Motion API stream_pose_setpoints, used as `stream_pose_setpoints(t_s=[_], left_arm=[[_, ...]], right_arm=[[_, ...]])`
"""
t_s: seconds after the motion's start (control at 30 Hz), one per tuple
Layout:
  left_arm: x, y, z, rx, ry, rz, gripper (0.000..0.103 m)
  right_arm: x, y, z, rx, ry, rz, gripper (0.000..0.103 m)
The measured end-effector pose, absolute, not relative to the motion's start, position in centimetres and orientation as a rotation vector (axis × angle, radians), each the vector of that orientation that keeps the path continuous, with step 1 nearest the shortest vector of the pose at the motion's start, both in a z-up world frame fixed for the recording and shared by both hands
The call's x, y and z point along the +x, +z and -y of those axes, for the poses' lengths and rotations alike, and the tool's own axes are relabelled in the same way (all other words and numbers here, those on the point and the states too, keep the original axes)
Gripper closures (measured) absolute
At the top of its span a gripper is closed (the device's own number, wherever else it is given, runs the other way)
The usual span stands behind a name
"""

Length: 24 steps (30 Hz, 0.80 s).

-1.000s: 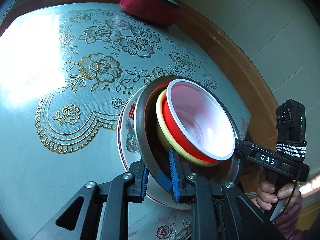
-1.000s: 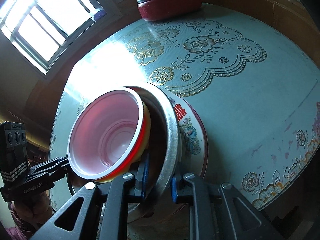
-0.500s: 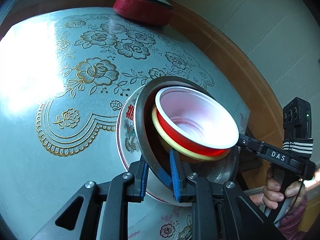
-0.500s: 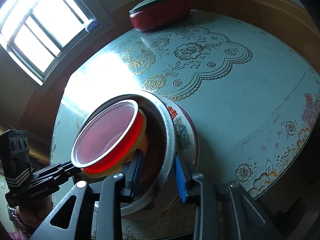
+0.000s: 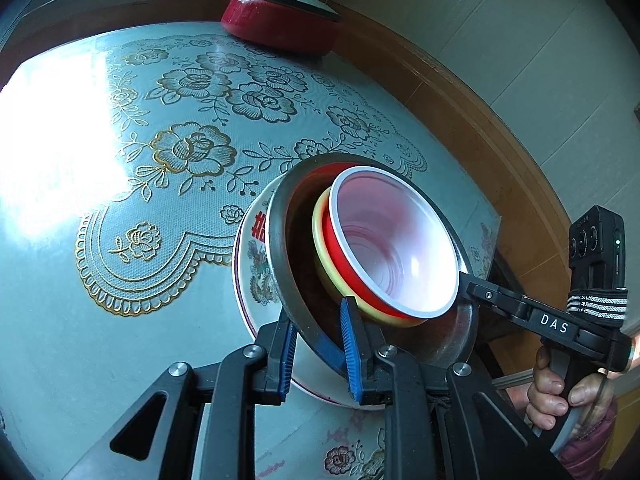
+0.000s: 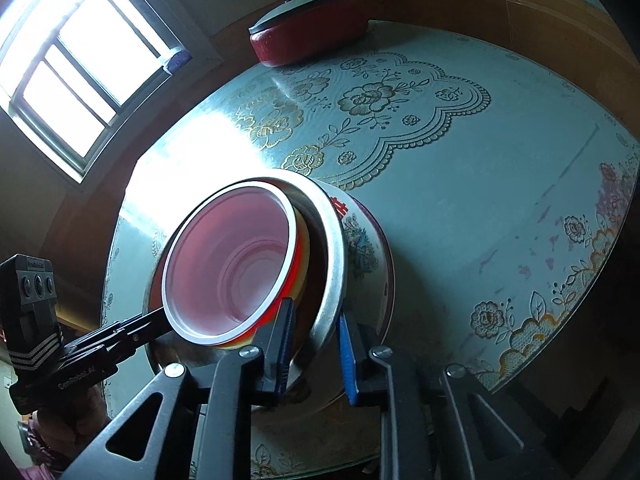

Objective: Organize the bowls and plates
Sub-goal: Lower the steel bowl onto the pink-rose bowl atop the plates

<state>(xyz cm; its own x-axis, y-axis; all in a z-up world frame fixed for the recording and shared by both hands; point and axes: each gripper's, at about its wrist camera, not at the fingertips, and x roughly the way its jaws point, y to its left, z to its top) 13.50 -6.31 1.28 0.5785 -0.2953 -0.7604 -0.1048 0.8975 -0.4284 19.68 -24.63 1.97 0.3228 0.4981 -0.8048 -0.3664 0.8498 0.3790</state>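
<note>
The round table with its blue flowered cover looks the same as a moment ago, and the red lidded pot sits at its far edge as before, well apart from the work. Near the front edge the nested stack holds: a white floral enamel basin underneath, a steel bowl inside it, then a yellow bowl and a red bowl with a white lining on top.

What changes is the tilt. Half a second ago the red bowl had dropped flatter; now it tips up again, its mouth facing the right-hand side, as it did a second back. So the stack rocks rather than travels.

The left gripper is clamped on the steel bowl's near rim, blue pads either side. The right gripper straddles the opposite rim; its jaws, briefly looser, are closing on that rim again, pads against the metal.

I judge this a regrip: both hands steady the stack before lifting or shifting it as one.
</note>
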Motion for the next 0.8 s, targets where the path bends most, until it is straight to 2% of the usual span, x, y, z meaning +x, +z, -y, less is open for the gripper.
stream_pose_setpoints(t_s=[0.47, 0.8], left_arm=[[13.5, 1.5, 6.4, -0.388, -0.154, -0.952, 0.077], [13.2, 1.7, 6.4, -0.379, -0.089, -0.932, 0.077]], right_arm=[[19.0, 1.8, 24.5, 0.169, 0.503, -1.09, 0.086], [18.8, 2.7, 25.1, 0.173, 0.514, -1.063, 0.082]])
